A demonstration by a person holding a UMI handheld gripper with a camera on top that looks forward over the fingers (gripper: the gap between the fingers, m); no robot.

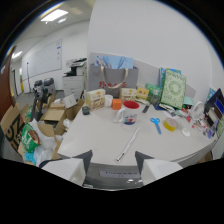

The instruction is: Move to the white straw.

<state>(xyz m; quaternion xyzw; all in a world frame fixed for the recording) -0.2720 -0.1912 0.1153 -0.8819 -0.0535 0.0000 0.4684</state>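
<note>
Straw: the white straw [128, 144] is lying flat on the table [95, 137], pointing slantwise toward the fingers.
Where the straw is sitting: it is resting just ahead of the gripper [114, 159], with its near end close to the gap between the two fingers and its far end pointing at the cup [128, 118].
Fingers: the two fingers are standing open with a wide gap, and they are holding nothing.
Touching or not: the fingers are not touching the straw; a bit of bare table is showing between them and its near end.
Things near the straw: blue scissors [155, 123] and a yellow tape roll [171, 124] are lying off to one side of the straw, farther from the fingers than its near end.
Things past the straw: a red bowl [131, 105], an orange cup [116, 104] and some boxes are sitting beyond the straw, near the back of the table.
What is done: the gripper is hanging over the near edge of the table and facing the straw, so I am thinking most of the trip is done.
What is left: a short move forward is looking like all that is needed to bring the fingers right up to the straw.
</note>
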